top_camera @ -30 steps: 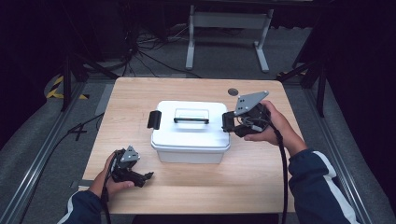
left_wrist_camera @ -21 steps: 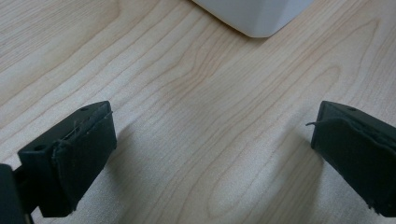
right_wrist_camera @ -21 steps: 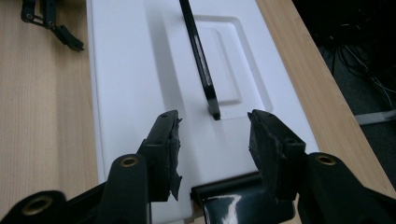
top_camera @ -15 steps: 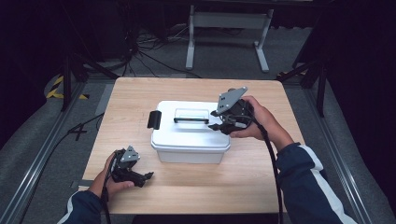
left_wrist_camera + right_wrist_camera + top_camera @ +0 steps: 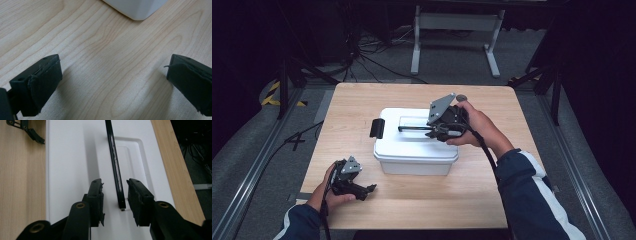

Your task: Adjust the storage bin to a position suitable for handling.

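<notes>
The right gripper has moved from the white lidded box's right end inward over its lid; its jaws have just been closing, the raised black handle now between them, one pad close against it.

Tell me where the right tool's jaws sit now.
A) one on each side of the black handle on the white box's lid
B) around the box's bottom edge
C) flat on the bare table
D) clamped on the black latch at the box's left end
A: in the right gripper view the right tool straddles the raised black handle on the lid of the white box, with a gap on the left side.
</notes>
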Demonstrator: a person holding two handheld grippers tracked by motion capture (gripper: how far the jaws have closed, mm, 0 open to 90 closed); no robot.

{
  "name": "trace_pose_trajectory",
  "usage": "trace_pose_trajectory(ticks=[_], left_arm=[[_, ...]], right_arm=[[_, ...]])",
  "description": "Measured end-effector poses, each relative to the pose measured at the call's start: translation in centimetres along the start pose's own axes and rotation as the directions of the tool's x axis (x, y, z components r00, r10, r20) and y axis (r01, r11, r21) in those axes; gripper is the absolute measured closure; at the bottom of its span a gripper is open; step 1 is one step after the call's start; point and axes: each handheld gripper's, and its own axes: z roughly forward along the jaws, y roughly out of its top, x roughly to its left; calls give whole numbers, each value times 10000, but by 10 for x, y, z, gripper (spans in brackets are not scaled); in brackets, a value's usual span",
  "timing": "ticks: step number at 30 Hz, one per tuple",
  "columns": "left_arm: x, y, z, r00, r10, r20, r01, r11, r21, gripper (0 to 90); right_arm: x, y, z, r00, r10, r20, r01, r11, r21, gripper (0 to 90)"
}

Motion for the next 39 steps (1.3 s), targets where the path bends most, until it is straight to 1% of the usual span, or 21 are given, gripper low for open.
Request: trace_pose_trajectory(ticks=[2,6,9,11,12,14,15,16,17,19,22,24,25,27,28,30,33,34,39], left_arm=[[0,0,0,10000,0,2,0,10000,4,5],[0,0,0,10000,2,2,-2,10000,3,6],[0,0,0,10000,14,1,-14,10000,6,6],[0,0,0,10000,22,5,-22,10000,1,6],[0,0,0,10000,14,12,-14,10000,-9,6],[0,0,0,10000,12,-20,-12,10000,-29,6],[0,0,0,10000,3,34,-3,10000,5,6],[0,0,0,10000,29,6,-29,10000,3,6],[0,0,1,10000,29,-19,-30,10000,-78,6],[0,0,0,10000,31,-10,-31,10000,-60,6],[0,0,0,10000,28,-11,-28,10000,-60,6],[0,0,0,10000,28,-12,-28,10000,-51,6],[0,0,0,10000,20,-6,-20,10000,-61,6],[0,0,0,10000,17,-9,-17,10000,-49,6],[0,0,0,10000,29,-5,-29,10000,-62,6],[0,0,0,10000,19,-4,-19,10000,-36,6],[0,0,0,10000,40,-3,-40,10000,-19,6],[0,0,0,10000,-9,13,9,10000,-60,6],[0,0,0,10000,20,0,-20,10000,-46,6]], right_arm=[[0,3,3,10000,-52,29,52,9999,97,662],[-1,9,10,9997,-213,-123,216,9993,311,701],[-1,12,15,9990,-440,-63,442,9980,457,747],[-2,14,17,9987,-506,-40,507,9973,527,758],[-2,14,18,9992,-411,-7,411,9973,612,768],[-3,15,21,9989,-478,-24,479,9968,636,782],[-2,15,21,9992,-397,17,395,9961,790,801],[-2,15,22,9989,-457,76,450,9960,769,819],[-3,15,21,9993,-372,34,369,9964,769,822],[-4,15,21,9989,-461,54,455,9961,759,825],[-3,15,20,9983,-526,236,507,9959,755,832],[-3,15,20,9983,-547,215,529,9958,751,836],[-4,15,20,9978,-628,192,614,9960,651,837],[-3,15,19,9984,-555,137,545,9965,632,840],[-4,15,19,9977,-667,137,658,9962,568,842],[-4,16,19,9973,-734,80,729,9959,540,843],[-2,17,18,9970,-752,160,744,9960,500,844],[-2,17,19,9970,-754,154,746,9961,474,844],[-2,17,17,9968,-783,154,777,9962,392,845]])
